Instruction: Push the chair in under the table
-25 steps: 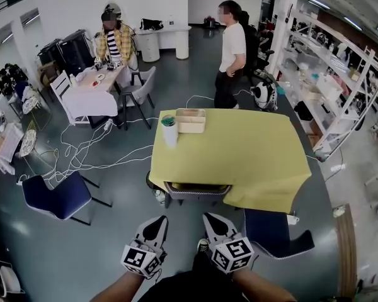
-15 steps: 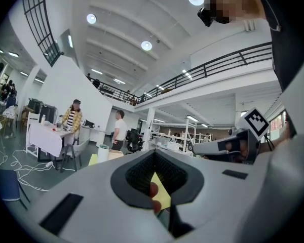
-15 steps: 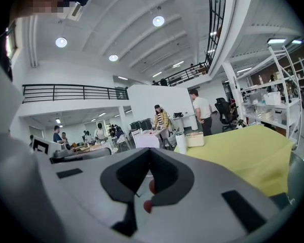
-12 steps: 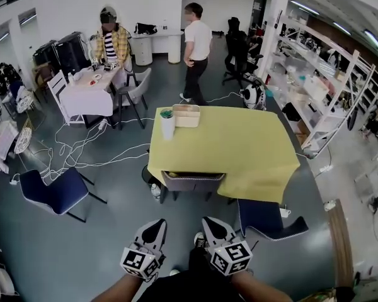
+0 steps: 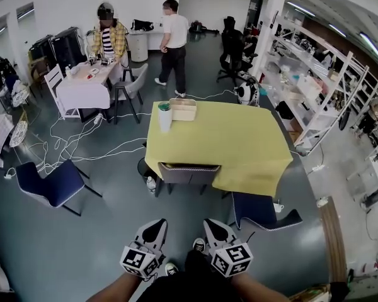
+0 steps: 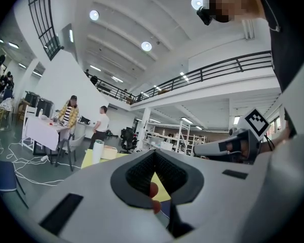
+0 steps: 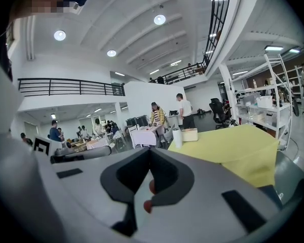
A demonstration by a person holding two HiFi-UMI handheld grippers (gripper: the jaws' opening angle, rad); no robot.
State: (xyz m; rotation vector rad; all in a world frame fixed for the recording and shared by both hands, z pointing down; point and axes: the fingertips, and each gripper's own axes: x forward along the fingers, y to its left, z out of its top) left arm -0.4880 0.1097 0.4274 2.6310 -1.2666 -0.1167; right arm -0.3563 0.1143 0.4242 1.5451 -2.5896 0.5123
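Chair (image 5: 184, 172) at near edge of yellow table (image 5: 230, 137); blue chair (image 5: 261, 209) just beside.

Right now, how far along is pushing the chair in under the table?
Looks done: the grey chair sits tucked against the near edge of the yellow table. Nothing in hand: left gripper and right gripper are shut, empty, apart from it. Possibly left: the blue chair stands out at the table's corner.

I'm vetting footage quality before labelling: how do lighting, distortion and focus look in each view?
Head view: even light, fisheye bends the shelving, yellow table sharp. Left gripper view: ceiling lamps glare, the left tool looms soft up close. Right gripper view: likewise bright lamps, right tool blurred, dark vignetted corners.
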